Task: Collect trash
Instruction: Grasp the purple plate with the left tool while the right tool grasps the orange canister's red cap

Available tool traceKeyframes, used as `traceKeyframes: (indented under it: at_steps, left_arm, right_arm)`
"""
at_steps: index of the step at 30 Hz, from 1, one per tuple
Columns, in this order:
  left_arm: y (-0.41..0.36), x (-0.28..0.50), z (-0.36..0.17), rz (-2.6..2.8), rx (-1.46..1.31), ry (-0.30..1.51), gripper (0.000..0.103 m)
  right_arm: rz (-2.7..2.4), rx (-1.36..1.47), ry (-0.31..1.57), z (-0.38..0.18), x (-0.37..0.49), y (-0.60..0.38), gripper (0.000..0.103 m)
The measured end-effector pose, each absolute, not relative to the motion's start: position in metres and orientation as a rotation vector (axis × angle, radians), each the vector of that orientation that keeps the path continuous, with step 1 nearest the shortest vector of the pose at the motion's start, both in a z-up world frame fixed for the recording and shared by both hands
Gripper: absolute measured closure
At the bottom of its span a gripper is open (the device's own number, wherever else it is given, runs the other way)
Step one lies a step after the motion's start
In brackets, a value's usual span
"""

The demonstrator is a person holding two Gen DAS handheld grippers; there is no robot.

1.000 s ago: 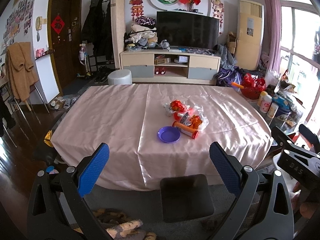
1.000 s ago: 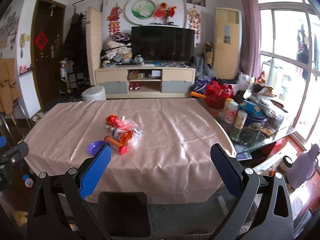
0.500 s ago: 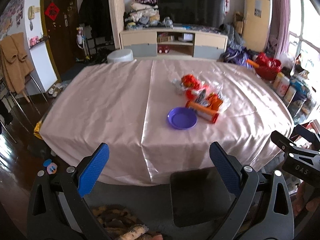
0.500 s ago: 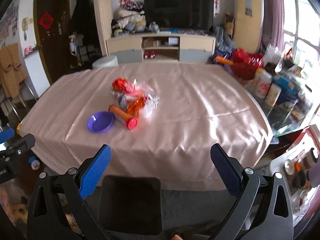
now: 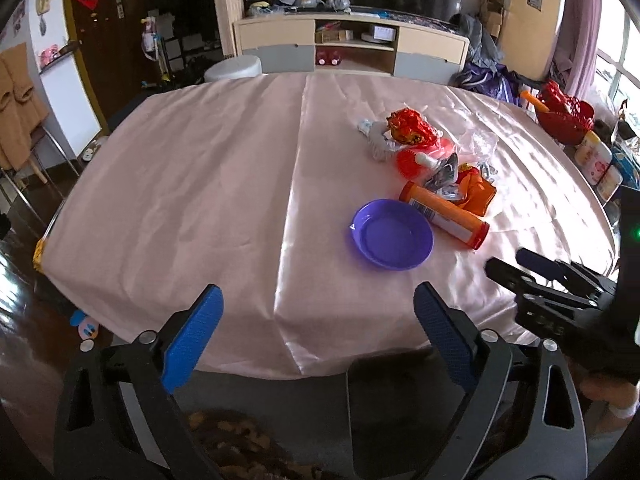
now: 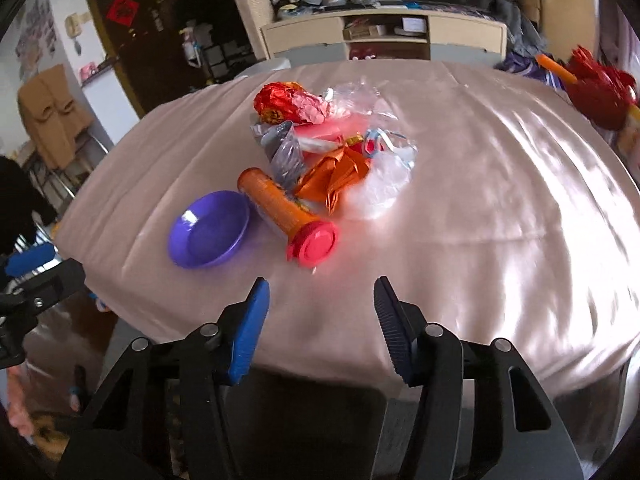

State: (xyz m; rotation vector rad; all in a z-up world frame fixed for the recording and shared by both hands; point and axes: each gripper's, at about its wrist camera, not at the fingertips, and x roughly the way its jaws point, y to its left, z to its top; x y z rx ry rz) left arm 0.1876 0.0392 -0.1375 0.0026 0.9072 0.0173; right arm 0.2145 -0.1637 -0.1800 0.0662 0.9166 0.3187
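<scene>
A heap of trash lies on the pink tablecloth (image 5: 200,168): a crumpled red foil wrapper (image 5: 408,126) (image 6: 280,102), an orange foil wrapper (image 6: 336,176), clear plastic bags (image 6: 380,184) and an orange tube (image 5: 444,214) (image 6: 276,202) with a red cap (image 6: 314,242). A purple plate (image 5: 394,234) (image 6: 210,228) sits beside the tube. My left gripper (image 5: 316,334) hovers over the table's near edge, jaws wide and just starting to close, nothing between them. My right gripper (image 6: 320,316) hangs just short of the red cap, its jaws closing on nothing.
A dark stool seat (image 5: 404,412) stands under the table's near edge. Bottles and a red basket (image 5: 564,114) crowd a side table at the right. A TV cabinet (image 5: 352,46) stands beyond the table. The right gripper's body (image 5: 560,300) shows at the left wrist view's right edge.
Both grippers have dropped and come in toward the table, tilting down; the trash now looks much larger. The right gripper's jaws have narrowed noticeably; the left's barely.
</scene>
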Motion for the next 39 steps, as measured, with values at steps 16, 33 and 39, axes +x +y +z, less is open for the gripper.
traceKeyframes:
  at_steps: [16, 33, 39]
  left_arm:
    - [0.028, 0.230, -0.176, -0.058, -0.054, 0.984, 0.015]
    - [-0.020, 0.276, -0.204, -0.166, 0.056, 0.977, 0.030]
    - [-0.020, 0.264, -0.203, -0.165, 0.052, 0.988, 0.031]
  right_arm:
    - [0.370, -0.016, 0.870, -0.191, 0.252, -0.148, 0.059]
    - [0.315, 0.010, 0.904, -0.183, 0.235, -0.182, 0.063]
    - [0.324, 0.010, 0.904, -0.180, 0.222, -0.184, 0.065]
